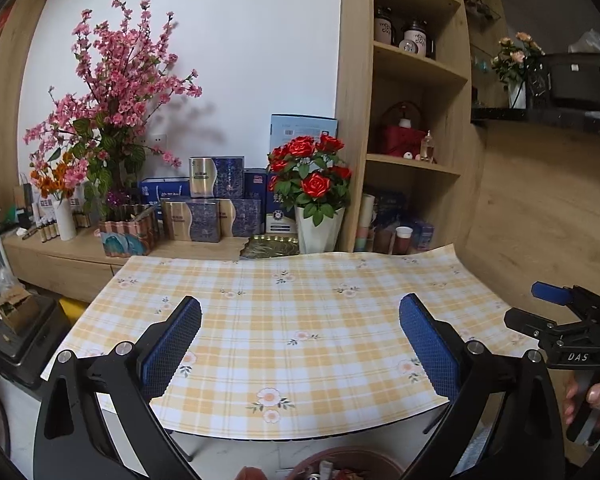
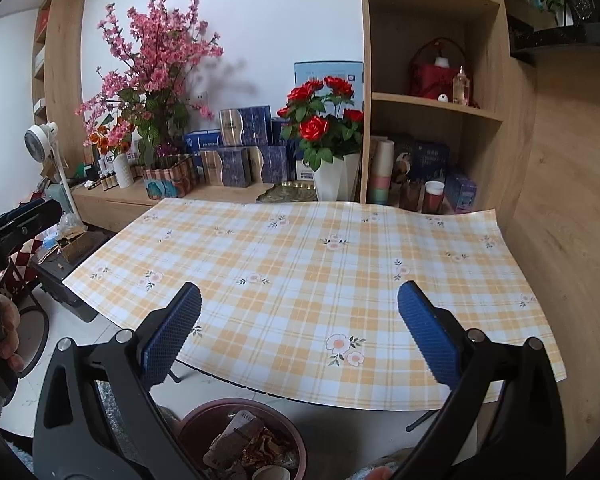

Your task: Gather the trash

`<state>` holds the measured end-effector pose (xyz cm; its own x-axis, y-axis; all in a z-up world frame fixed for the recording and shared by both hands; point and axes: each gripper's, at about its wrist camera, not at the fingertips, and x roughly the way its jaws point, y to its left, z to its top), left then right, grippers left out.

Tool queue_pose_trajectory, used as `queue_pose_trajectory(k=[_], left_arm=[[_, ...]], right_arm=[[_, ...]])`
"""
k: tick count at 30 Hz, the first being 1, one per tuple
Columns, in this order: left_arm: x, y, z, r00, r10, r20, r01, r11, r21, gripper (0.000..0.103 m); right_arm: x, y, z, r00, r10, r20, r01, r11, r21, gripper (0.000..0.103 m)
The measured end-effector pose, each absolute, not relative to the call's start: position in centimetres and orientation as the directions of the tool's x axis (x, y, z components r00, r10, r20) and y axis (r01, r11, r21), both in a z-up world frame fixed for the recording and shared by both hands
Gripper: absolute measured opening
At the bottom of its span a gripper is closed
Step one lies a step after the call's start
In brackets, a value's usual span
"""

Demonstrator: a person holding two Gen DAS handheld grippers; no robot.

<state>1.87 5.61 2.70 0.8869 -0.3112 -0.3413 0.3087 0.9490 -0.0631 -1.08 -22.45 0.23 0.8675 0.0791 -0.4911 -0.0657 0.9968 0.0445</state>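
You are facing a wood-panelled wall with open shelving (image 2: 428,96), a low sideboard crowded with pink blossom branches (image 2: 156,52), blue gift boxes (image 2: 252,148) and a pot of red roses (image 2: 324,120), and in front of it the table (image 2: 308,264) under its yellow plaid floral cloth. That cloth looks bare in both views; I see no scrap left on it. What was there to gather appears to sit below the near table edge, in the round brown-rimmed bin (image 2: 242,438) on the pale floor, where crumpled wrappers (image 2: 256,444) and a paper cup (image 2: 274,472) lie piled. In your right-wrist view the bin lies low and left of centre, under and slightly inside the left finger; in your left-wrist view only its rim (image 1: 340,460) peeks in at the bottom centre. So the bin is beneath and between both tools, closer to you than the table, and neither tool points into it: both look out over the tabletop. Your left gripper (image 1: 300,344) stands with its blue pads wide apart and nothing between them; your right gripper (image 2: 300,336) looks the same, spread and empty. Judging by the clear cloth and the filled bin, collecting seems about done; if anything remains, it is out of sight here.
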Motion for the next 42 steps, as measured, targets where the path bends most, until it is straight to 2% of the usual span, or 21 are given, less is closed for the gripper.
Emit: queue_pose_trajectory(k=[8,17,33,42], left_arm=[[0.9,5.8,3.1,0.888,-0.314,-0.337,0.307,0.949,-0.075,0.097],[1.0,5.2,3.2,0.901,-0.237,-0.364,0.260,0.966,0.014,0.097],[1.1,4.6,3.3,0.894,-0.218,-0.391,0.250,0.968,0.033,0.097],[0.8,4.2,3.5,0.908,-0.185,-0.376,0.231,0.970,0.080,0.097]], right_arm=[[-2.2,-22.6,1.0,0.874,0.075,-0.480,-0.061,0.997,0.046,0.097],[-2.4,-22.8,1.0,0.871,0.071,-0.485,-0.052,0.997,0.053,0.097],[-2.6,-23.2,1.2,0.872,0.070,-0.484,-0.046,0.997,0.061,0.097],[-2.7,-23.2,1.2,0.874,0.069,-0.482,-0.045,0.997,0.061,0.097]])
